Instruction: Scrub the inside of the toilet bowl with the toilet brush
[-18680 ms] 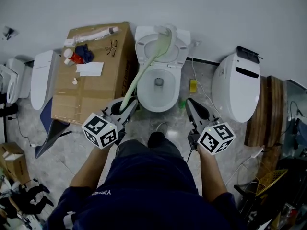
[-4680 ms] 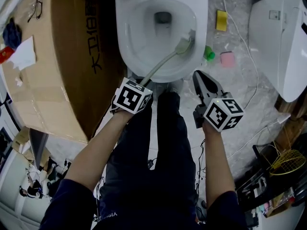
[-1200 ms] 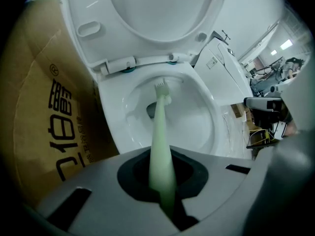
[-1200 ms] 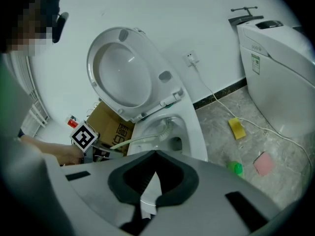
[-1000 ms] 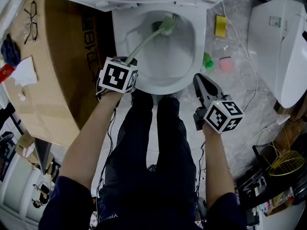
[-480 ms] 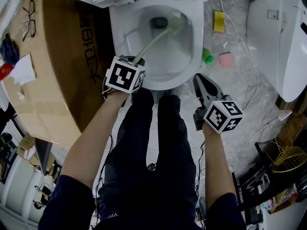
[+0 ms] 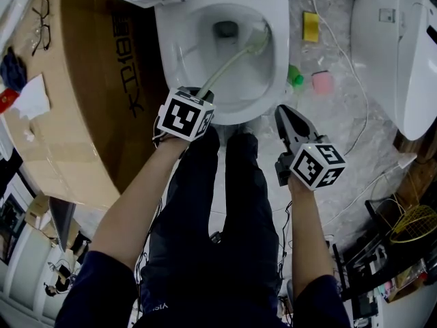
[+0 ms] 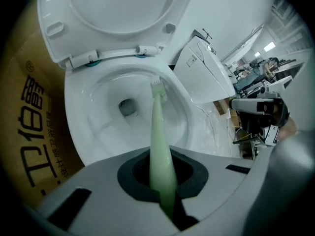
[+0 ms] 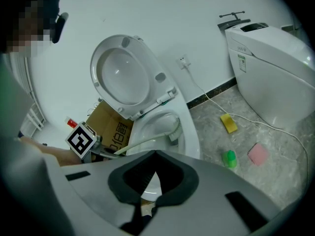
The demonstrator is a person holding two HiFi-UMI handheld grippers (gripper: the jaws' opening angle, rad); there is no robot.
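The white toilet bowl [image 7: 280,60] stands open at the top of the head view, its lid raised. My left gripper [image 7: 200,94] is shut on the pale green toilet brush handle [image 7: 222,65] at the bowl's near-left rim. The brush head [image 7: 258,41] lies against the bowl's right inner wall, beside the drain [image 7: 226,29]. In the left gripper view the handle [image 8: 158,146] runs from the left gripper [image 8: 164,200] to the brush head [image 8: 157,85] inside the bowl [image 8: 81,132]. My right gripper [image 7: 282,112] hangs shut and empty, right of the bowl; its own view [image 9: 147,200] shows the same.
A large cardboard box [image 7: 75,101] stands tight against the bowl's left. A second toilet [image 7: 396,46] is at the right. A yellow sponge [image 7: 311,27], a green bottle [image 7: 295,77], a pink sponge [image 7: 321,82] and a white cable [image 7: 362,115] lie on the floor between them.
The brush head has swept from the back of the bowl over to its right wall. My left gripper has shifted a little right and nearer to me. The right gripper has stayed put.
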